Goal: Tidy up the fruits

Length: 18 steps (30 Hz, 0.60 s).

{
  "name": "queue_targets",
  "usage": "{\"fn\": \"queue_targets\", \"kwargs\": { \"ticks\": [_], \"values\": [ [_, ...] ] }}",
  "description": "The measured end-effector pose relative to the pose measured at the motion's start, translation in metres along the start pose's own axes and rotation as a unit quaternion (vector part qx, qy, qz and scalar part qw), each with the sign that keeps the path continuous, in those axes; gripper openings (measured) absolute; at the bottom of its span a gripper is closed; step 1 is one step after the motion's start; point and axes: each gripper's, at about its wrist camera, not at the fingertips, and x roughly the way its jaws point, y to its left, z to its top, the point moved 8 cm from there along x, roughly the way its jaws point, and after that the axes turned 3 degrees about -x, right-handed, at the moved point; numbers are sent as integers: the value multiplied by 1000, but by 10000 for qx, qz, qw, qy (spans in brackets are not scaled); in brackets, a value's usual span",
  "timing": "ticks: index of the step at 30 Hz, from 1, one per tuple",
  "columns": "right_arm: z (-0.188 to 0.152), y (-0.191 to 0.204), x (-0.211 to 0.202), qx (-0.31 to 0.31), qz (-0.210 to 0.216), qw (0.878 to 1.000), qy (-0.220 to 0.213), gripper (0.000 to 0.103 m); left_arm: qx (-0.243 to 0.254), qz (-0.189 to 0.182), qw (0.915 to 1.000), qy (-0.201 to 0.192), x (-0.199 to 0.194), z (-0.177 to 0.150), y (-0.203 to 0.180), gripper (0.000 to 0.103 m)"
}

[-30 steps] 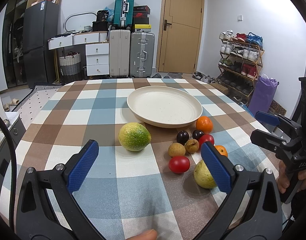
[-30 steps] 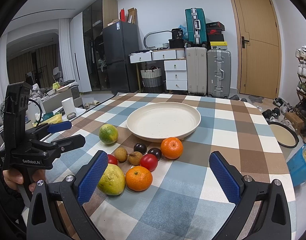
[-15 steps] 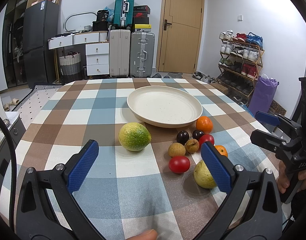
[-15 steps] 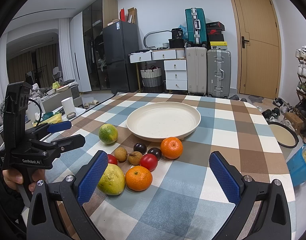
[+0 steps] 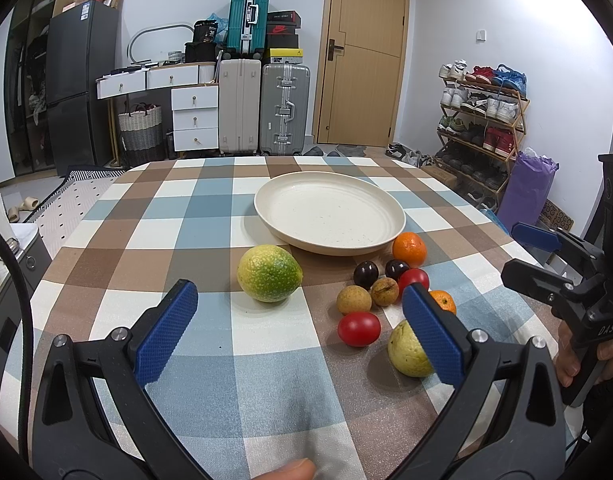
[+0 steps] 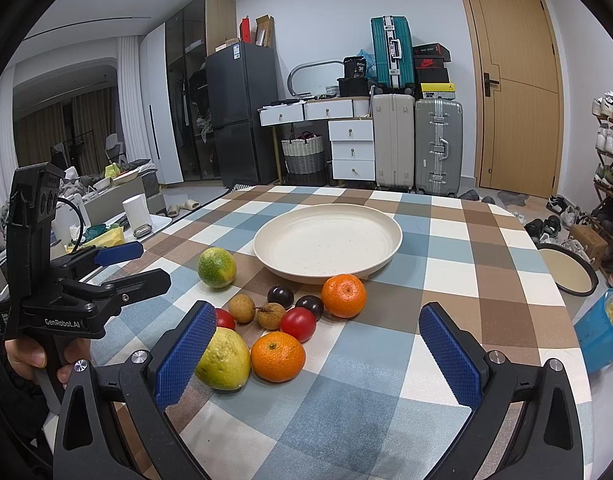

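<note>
A: Fruit sits loose on the checked table [image 6: 446, 240], all of it on the near side of the cream plate [image 6: 390, 236], which holds nothing. I judge the sorting hasn't begun.

B: Grippers?

A: Left gripper [image 5: 298, 320] spread wide, nothing between its fingers, hovering low over the cloth and facing the green citrus [image 5: 269, 273]. Right gripper [image 6: 316, 344] equally spread and empty, with the near orange [image 6: 278, 356] ahead between its fingers.

B: Next move?

A: Probably a first pick. The green citrus lies apart from the rest, so the left could close on it cleanly. The right's fruit is crowded: the yellow citrus [image 6: 223, 358] almost touches the near orange, so the fingers need to come down without nudging neighbours, then lift to the plate.

B: Count?

A: 2 oranges, the far orange [image 6: 343, 295] just beside the plate's rim; 2 red tomatoes [image 6: 298, 324], 1 half hidden behind the right gripper's left finger; 2 dark plums [image 6: 280, 296]; 2 brown longans [image 6: 241, 309]; 1 green citrus; 1 yellow citrus. 10 pieces, 1 plate.
</note>
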Motion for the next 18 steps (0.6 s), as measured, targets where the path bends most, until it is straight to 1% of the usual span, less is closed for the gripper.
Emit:
{"fn": "queue_targets", "kwargs": {
  "ticks": [18],
  "values": [
    [-1, 2, 1, 42, -35, 10000, 39, 103, 8, 5, 10000, 4, 0, 0, 0, 102]
  ]
}}
